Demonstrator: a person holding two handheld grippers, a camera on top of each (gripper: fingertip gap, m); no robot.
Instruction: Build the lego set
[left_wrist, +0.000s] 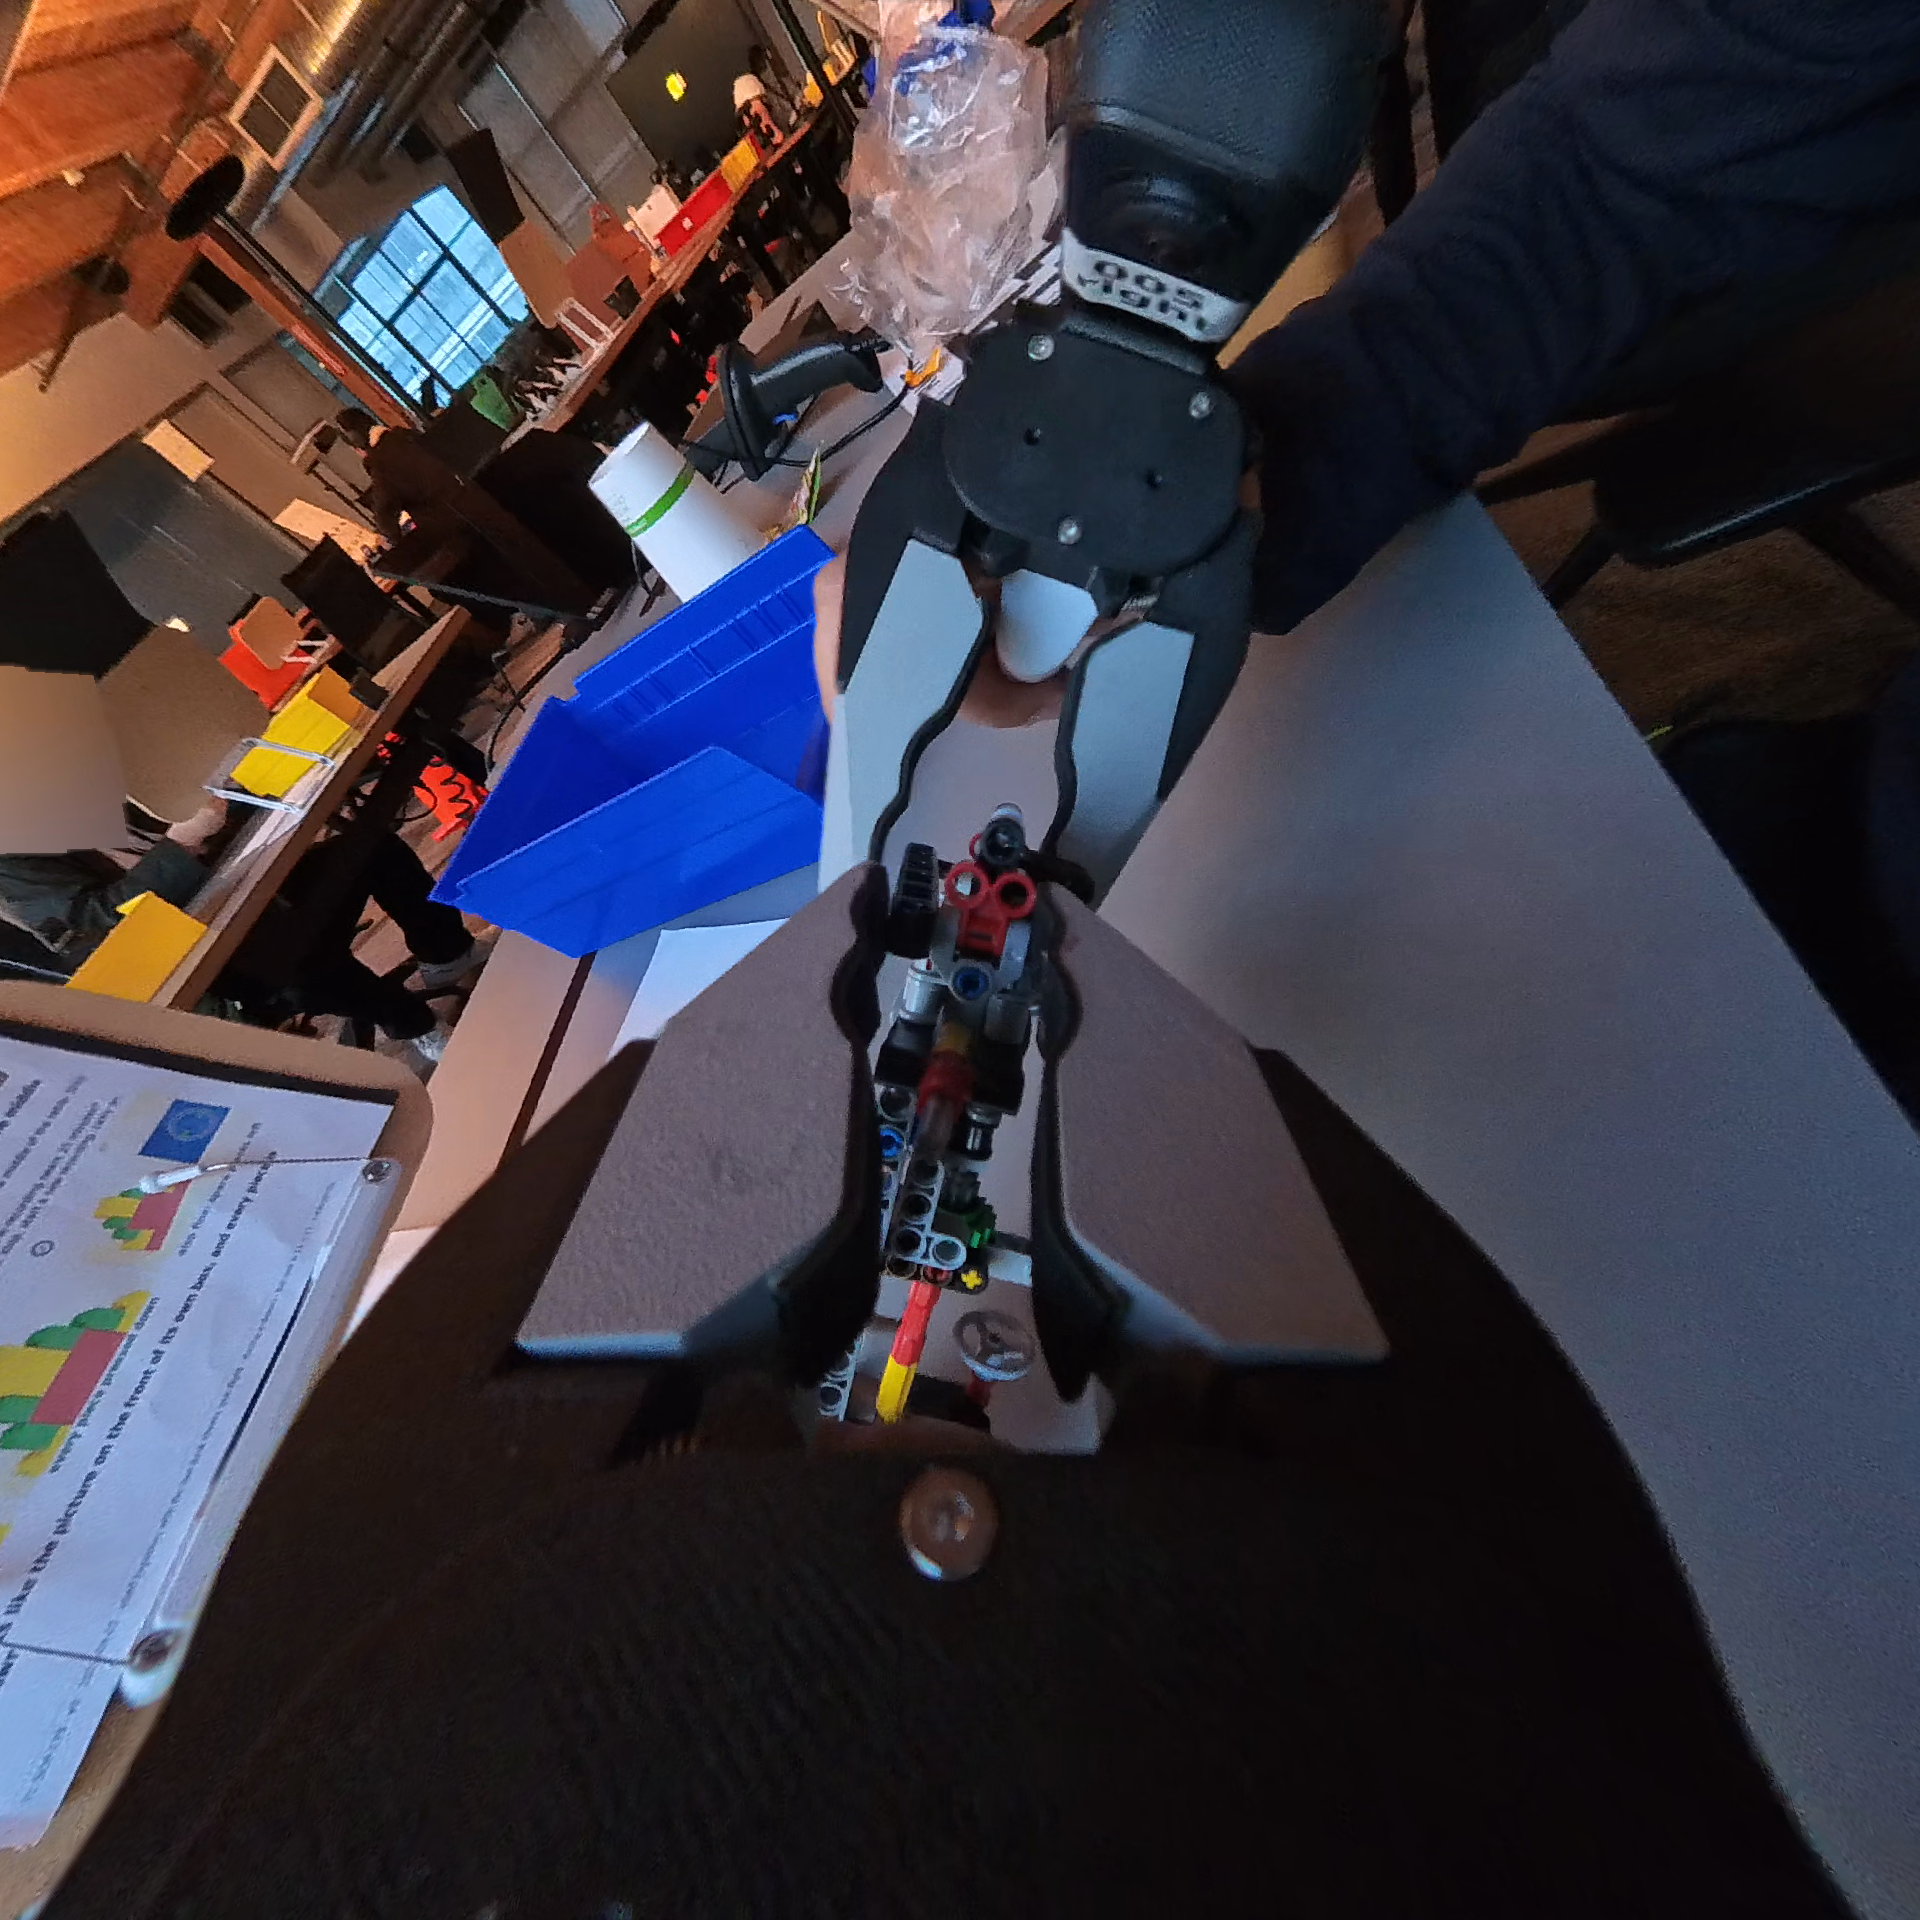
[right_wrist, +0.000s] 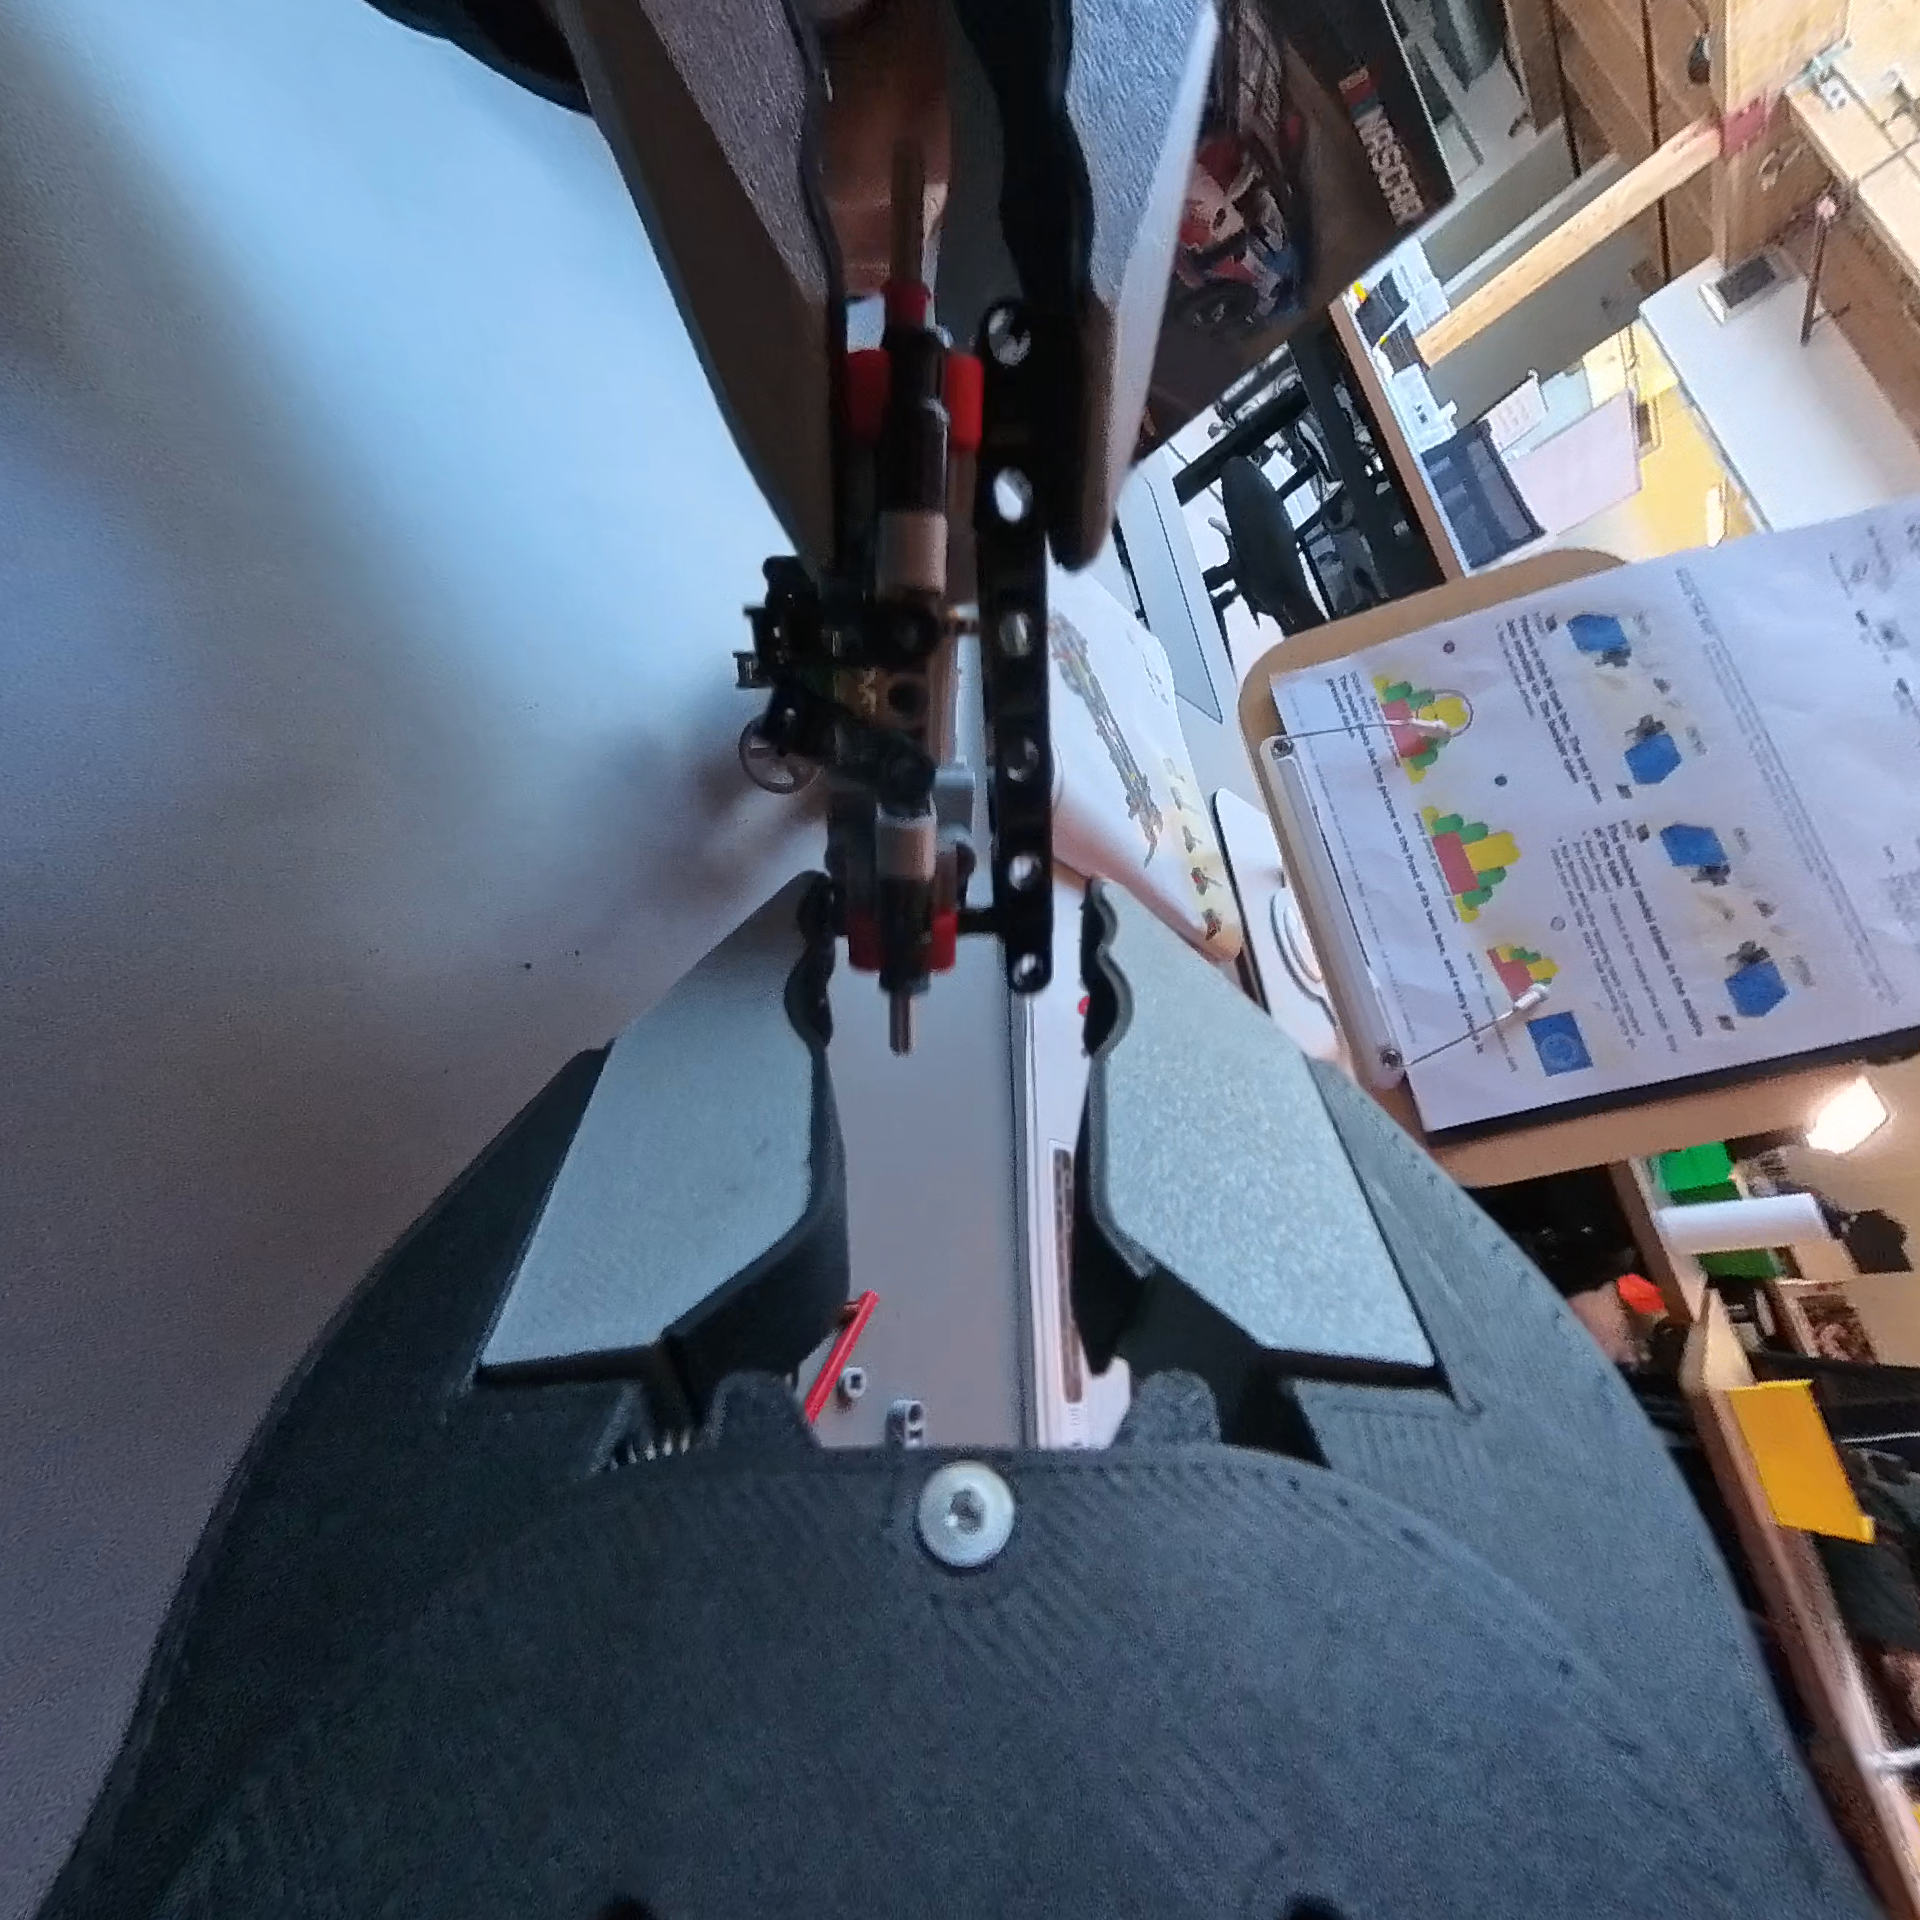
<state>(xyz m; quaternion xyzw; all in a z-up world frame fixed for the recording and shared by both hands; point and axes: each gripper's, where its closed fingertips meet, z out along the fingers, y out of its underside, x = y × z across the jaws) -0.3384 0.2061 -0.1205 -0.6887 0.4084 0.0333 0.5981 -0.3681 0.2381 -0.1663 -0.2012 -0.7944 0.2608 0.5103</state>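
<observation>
We see left tongs (left_wrist: 961, 935) clamped on the multicoloured plastic brick-beam assembly (left_wrist: 956, 1039); right tongs (right_wrist: 956, 935) apart around its far end, over the grey table (left_wrist: 1403, 935).

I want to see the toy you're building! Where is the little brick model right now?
The brick model is in the middle of both wrist views, above the grey table, gripped between the left gripper's fingers, its far end reaching the right gripper.

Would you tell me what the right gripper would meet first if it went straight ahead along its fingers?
Most likely the brick-built model itself: its near end already sits between the right gripper's spread fingertips. Behind it comes the left gripper, which clamps the model's far end.
</observation>
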